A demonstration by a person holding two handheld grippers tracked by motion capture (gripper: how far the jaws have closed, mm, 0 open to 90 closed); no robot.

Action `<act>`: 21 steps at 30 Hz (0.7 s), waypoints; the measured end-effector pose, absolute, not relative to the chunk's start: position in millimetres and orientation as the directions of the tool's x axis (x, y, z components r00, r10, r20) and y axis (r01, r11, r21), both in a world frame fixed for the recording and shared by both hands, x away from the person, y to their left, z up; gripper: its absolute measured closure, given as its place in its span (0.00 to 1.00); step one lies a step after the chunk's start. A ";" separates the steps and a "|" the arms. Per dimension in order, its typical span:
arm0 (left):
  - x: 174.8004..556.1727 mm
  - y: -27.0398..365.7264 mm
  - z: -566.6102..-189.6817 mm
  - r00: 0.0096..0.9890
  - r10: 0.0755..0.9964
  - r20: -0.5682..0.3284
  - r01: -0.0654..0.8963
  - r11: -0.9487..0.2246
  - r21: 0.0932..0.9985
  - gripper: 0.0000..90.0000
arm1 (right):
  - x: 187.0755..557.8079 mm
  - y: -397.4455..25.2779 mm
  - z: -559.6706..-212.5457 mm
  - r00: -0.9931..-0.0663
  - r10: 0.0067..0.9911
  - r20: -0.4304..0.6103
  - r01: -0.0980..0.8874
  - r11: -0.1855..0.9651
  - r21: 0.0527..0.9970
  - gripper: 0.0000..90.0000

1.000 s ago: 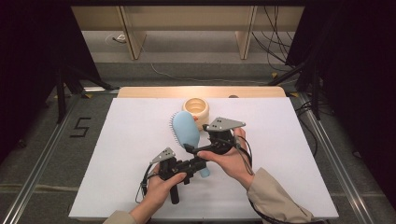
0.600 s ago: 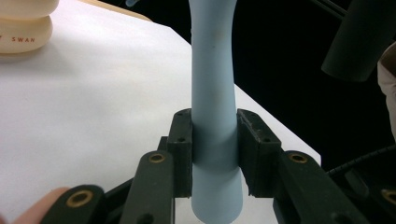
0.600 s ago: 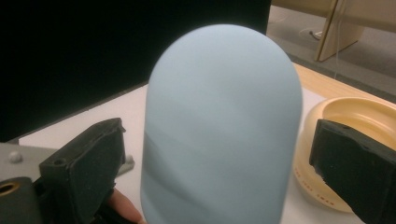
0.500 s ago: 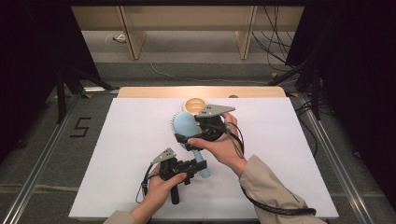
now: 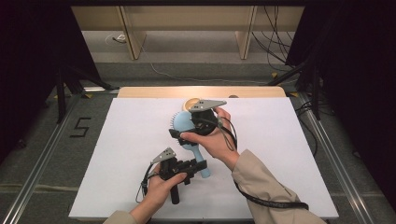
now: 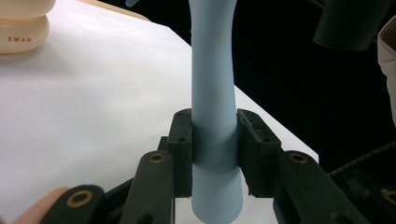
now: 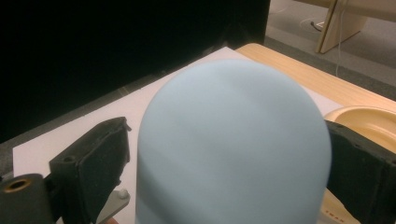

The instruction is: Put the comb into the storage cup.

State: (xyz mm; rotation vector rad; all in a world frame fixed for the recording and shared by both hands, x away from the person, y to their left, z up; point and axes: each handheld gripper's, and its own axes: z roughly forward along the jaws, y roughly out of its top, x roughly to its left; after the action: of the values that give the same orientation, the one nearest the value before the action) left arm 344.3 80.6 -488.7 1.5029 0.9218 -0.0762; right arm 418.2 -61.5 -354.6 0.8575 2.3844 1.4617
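We see the left gripper (image 6: 212,158) pinching the handle of the light blue hairbrush (image 6: 215,93), with one black pad pressed on each side of it. The left gripper view shows this grip from very near; in the high view the left gripper (image 5: 196,166) is small, and we see there that it lies toward the near edge of the desk (image 5: 289,140), held by the left hand (image 5: 156,189). The right gripper (image 7: 224,163) has its jaws spread around the round head of the brush (image 7: 233,144). The pad on the left stands apart from the head. If the other pad touches it, we cannot tell.

In the high view the right gripper (image 5: 180,135) is at the middle of the desk, and the brush (image 5: 184,123) runs from there back to the left gripper. The cream-coloured container (image 6: 21,23), marked SWAN, stands just beyond the brush head, close to the far edge.

To the left and right of the hands the white surface is open. A wooden strip (image 5: 149,92) lies along the far edge, and behind it are a grey floor (image 5: 187,53), cables and wooden furniture legs.
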 end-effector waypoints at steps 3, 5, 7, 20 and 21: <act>344.3 80.7 -488.5 0.674 0.487 -0.556 0.572 0.132 0.809 0.75 | 419.1 -59.4 -355.7 -0.803 0.584 0.117 0.372 0.339 0.864 0.08; 344.3 80.8 -488.4 0.674 0.488 -0.555 0.571 0.131 0.810 0.75 | 419.6 -58.4 -356.4 -0.801 0.587 0.120 0.378 0.340 0.861 0.09; 344.4 80.9 -488.4 0.674 0.487 -0.556 0.572 0.132 0.810 0.75 | 419.9 -57.9 -356.8 -0.801 0.586 0.119 0.378 0.343 0.860 0.09; 344.7 81.4 -488.4 0.673 0.491 -0.553 0.570 0.132 0.811 0.75 | 420.5 -55.0 -355.5 -0.791 0.598 0.130 0.399 0.342 0.851 0.15; 344.8 81.4 -488.5 0.673 0.490 -0.555 0.571 0.132 0.810 0.75 | 420.3 -54.6 -355.4 -0.789 0.599 0.132 0.400 0.340 0.851 0.16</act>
State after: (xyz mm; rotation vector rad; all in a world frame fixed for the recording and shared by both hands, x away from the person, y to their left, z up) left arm 344.8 81.4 -488.5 1.5036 0.9214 -0.0736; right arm 420.3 -54.6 -355.4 0.9084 2.3968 1.4318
